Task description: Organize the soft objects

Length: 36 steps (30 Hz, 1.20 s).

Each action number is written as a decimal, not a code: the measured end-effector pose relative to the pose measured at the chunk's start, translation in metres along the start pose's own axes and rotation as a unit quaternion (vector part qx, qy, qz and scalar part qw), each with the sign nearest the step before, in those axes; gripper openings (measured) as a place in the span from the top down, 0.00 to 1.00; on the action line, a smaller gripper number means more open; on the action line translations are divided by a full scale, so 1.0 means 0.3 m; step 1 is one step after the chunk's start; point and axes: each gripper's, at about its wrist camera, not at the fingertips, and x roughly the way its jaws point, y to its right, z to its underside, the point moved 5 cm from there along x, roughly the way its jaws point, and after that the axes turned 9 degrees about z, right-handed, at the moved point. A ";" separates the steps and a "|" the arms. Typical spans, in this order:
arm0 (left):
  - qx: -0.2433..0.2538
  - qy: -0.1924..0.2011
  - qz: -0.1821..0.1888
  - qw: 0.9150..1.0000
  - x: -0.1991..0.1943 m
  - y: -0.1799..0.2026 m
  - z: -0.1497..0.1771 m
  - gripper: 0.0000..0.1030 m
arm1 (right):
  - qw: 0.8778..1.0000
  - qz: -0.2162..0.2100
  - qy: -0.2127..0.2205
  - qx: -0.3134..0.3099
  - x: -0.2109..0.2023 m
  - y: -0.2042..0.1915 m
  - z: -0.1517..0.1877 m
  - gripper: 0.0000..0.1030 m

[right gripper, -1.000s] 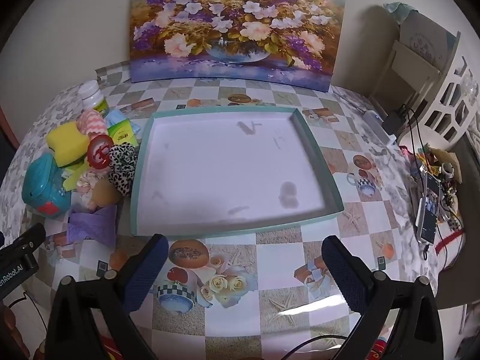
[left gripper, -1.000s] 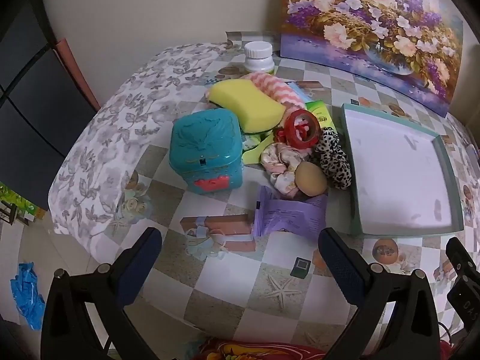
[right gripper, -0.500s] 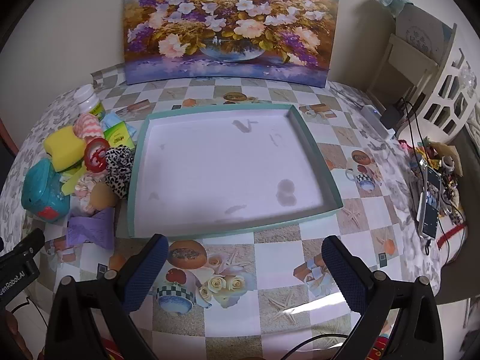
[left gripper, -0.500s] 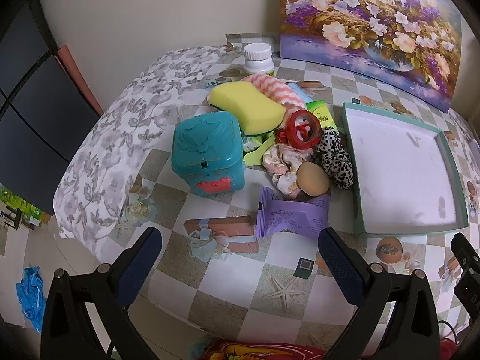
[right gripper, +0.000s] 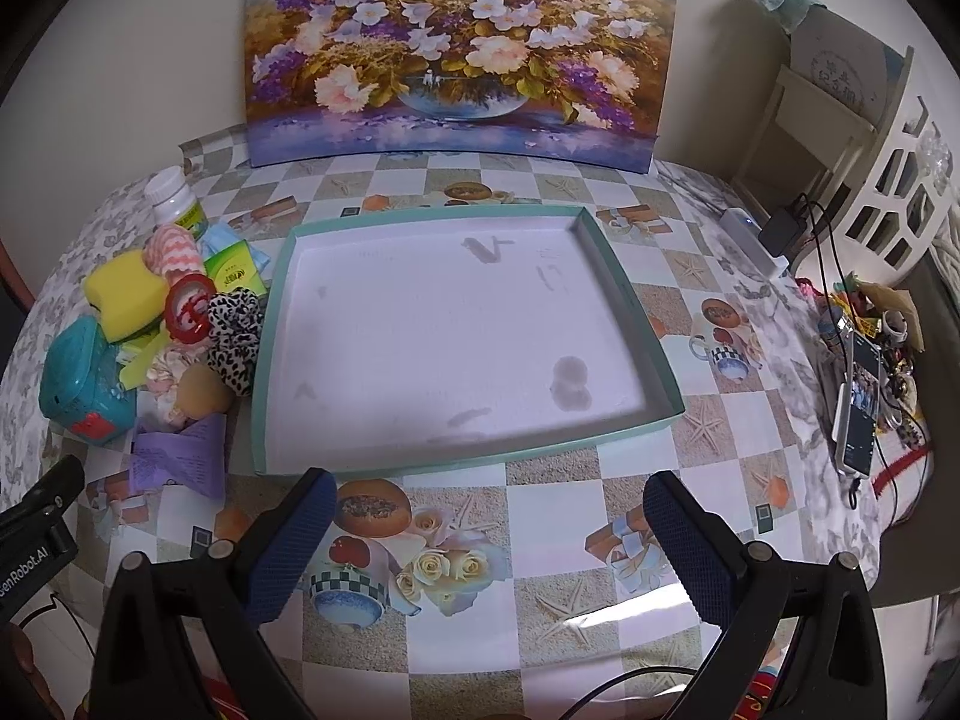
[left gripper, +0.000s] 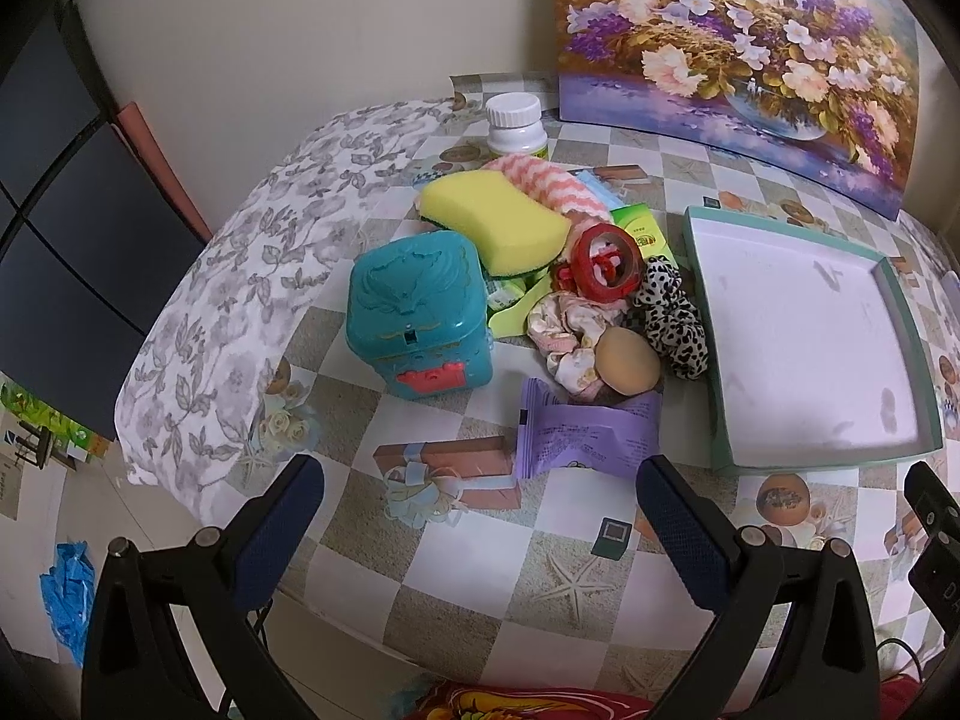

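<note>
Both tools waited spread and empty in front of the pile and the tray.

The left tool [left gripper: 480, 516] faced the soft things heaped on the surface [left gripper: 540, 576]: yellow sponge [left gripper: 498, 222], spotted hair tie [left gripper: 672, 318], beige puff [left gripper: 627, 369]. The right tool [right gripper: 486, 525] faced the bare tray [right gripper: 267, 420] just beside the heap, probably because the soft things should go in there; none was inside yet.

The tablecloth [right gripper: 540, 540] looks glossy and smooth. The yellow sponge [left gripper: 498, 222] looks matt and porous, the teal box [left gripper: 420, 312] shiny plastic.
</note>
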 end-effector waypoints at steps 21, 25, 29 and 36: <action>-0.016 0.002 0.002 1.000 0.000 -0.023 0.003 0.00 | 1.000 0.002 0.003 -0.001 -0.004 0.002 0.001 0.00; -0.016 0.002 0.002 1.000 0.000 -0.022 0.002 0.00 | 1.000 0.002 0.003 -0.001 -0.004 0.001 0.000 0.00; -0.017 0.000 0.003 1.000 0.003 -0.023 0.004 0.00 | 1.000 0.002 0.003 -0.001 -0.004 0.001 0.000 0.00; -0.018 -0.001 0.004 1.000 0.005 -0.022 0.005 0.00 | 1.000 0.003 0.002 -0.002 -0.004 -0.001 0.002 0.00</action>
